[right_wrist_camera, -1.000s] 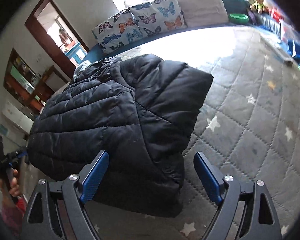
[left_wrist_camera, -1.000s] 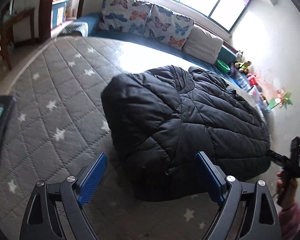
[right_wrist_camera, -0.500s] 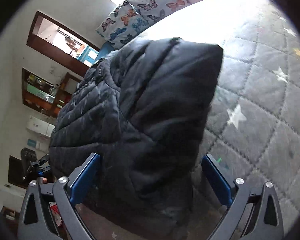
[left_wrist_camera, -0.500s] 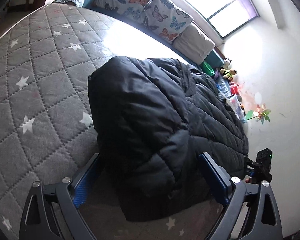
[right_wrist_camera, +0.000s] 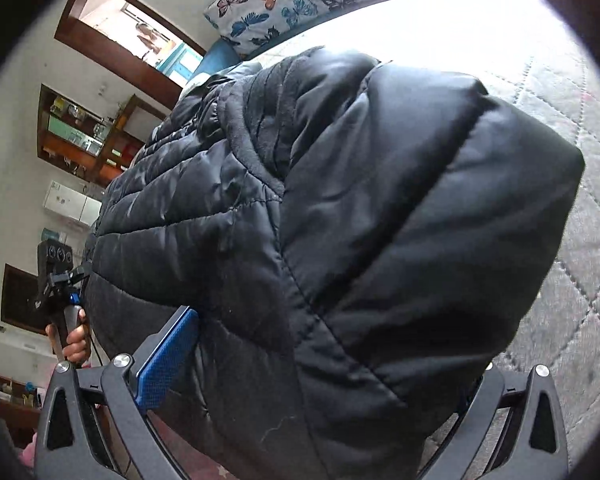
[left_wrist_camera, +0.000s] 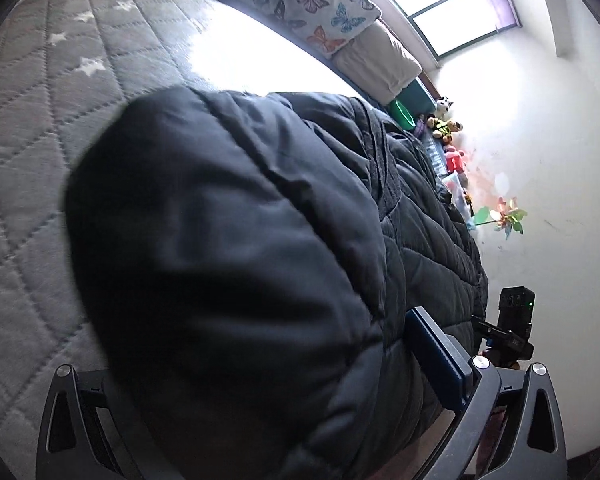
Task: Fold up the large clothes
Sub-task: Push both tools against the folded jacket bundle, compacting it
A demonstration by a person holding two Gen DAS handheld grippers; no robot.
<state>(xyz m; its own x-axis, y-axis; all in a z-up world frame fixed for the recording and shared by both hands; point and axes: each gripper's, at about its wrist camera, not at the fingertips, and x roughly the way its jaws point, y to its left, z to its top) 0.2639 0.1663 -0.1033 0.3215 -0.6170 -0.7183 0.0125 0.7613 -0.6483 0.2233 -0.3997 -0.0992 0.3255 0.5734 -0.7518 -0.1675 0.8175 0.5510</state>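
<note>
The black puffer jacket point(left_wrist_camera: 236, 280) lies on the grey star-quilted bed point(left_wrist_camera: 40, 128), near its front edge, with the butterfly pillows point(left_wrist_camera: 300, 4) well beyond it by the window. As far as the views show, part of the folding is already done: the sides appear turned in over the body, so the garment reads as a long, thick bundle with rounded padded ends rather than a coat spread flat, and the darker fleece lining point(right_wrist_camera: 268, 120) shows along the middle seam. What seems left is at least one more fold, probably bringing the near end over the far end, then tidying the bundle. The left tool point(left_wrist_camera: 260, 396) has its jaws spread wide, one blue pad visible beside the near left corner of the jacket and the other hidden behind fabric; nothing is pinched yet. The right tool point(right_wrist_camera: 324, 360) is likewise spread wide and straddles the near right corner, also not gripping, so both look poised to clamp.
</note>
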